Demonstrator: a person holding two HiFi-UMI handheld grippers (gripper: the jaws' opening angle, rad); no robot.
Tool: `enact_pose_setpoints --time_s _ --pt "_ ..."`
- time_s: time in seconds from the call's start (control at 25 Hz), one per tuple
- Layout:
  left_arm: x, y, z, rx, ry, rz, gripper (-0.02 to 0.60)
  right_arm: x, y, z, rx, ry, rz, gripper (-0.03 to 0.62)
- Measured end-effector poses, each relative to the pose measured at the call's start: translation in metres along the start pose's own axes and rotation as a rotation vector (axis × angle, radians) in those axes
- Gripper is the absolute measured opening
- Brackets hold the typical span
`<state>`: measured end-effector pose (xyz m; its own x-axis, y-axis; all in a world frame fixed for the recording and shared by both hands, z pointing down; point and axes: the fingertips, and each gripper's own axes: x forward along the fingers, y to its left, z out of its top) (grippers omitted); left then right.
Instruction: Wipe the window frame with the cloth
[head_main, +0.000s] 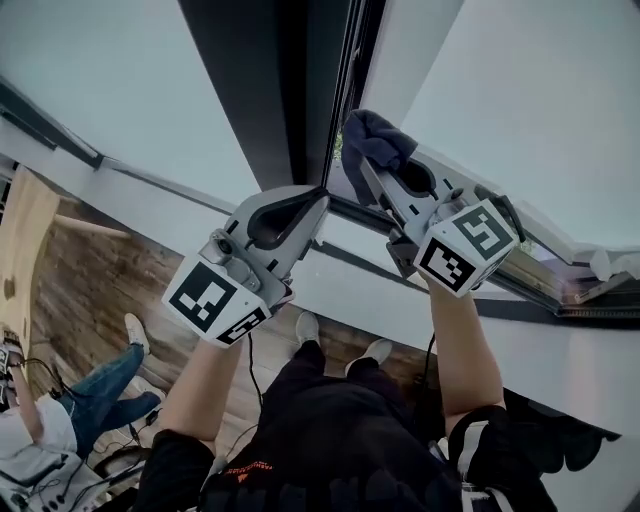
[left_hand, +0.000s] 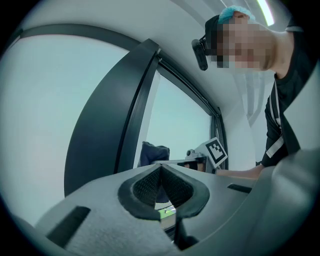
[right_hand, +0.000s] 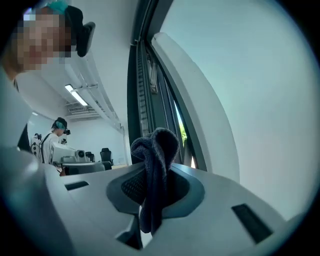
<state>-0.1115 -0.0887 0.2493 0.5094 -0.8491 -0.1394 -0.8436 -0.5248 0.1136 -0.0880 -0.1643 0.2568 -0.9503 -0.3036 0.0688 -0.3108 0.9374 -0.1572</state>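
The cloth (head_main: 374, 140) is a dark bluish-grey knit rag, all bunched up. It's pinched tight in the jaws of the right gripper (right_hand: 152, 186), with a floppy tail hanging below. In the head view it sits around 12 o'clock, right beside the dark window frame (head_main: 285, 90), which runs up past it.

Both bare forearms reached forward, side by side. The left forearm (head_main: 205, 385) carried the grey plastic left claw (head_main: 318, 198), with its black-and-white marker cube (head_main: 214, 300) at the end nearest the body. Its ribbed jaws met at their tips with nothing between them. The right forearm (head_main: 458, 345) held the grey plastic right claw (head_main: 366, 160) a little farther out, with its own marker cube (head_main: 468, 246) at the rear. Its jaws were clamped on a dark blue knitted cloth (right_hand: 152, 165), which bunched above the tips and hung below them.
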Motion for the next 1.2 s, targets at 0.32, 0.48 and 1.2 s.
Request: enact_pose_setpoints --time_s 0.32,0.48,1.2 --pt "-0.001 -0.009 0.048 0.111 -0.081 -0.013 0.019 -0.011 0.029 0.096 -0.154 -0.143 0.027 0.043" --pt "0.004 -0.010 0.071 0.174 -0.104 -0.022 0.020 -0.011 0.037 0.132 -0.205 -0.186 0.033 0.043" --pt "0.014 -0.026 0.139 0.305 -0.190 -0.071 0.020 -0.013 0.070 0.241 -0.383 -0.326 0.050 0.043"
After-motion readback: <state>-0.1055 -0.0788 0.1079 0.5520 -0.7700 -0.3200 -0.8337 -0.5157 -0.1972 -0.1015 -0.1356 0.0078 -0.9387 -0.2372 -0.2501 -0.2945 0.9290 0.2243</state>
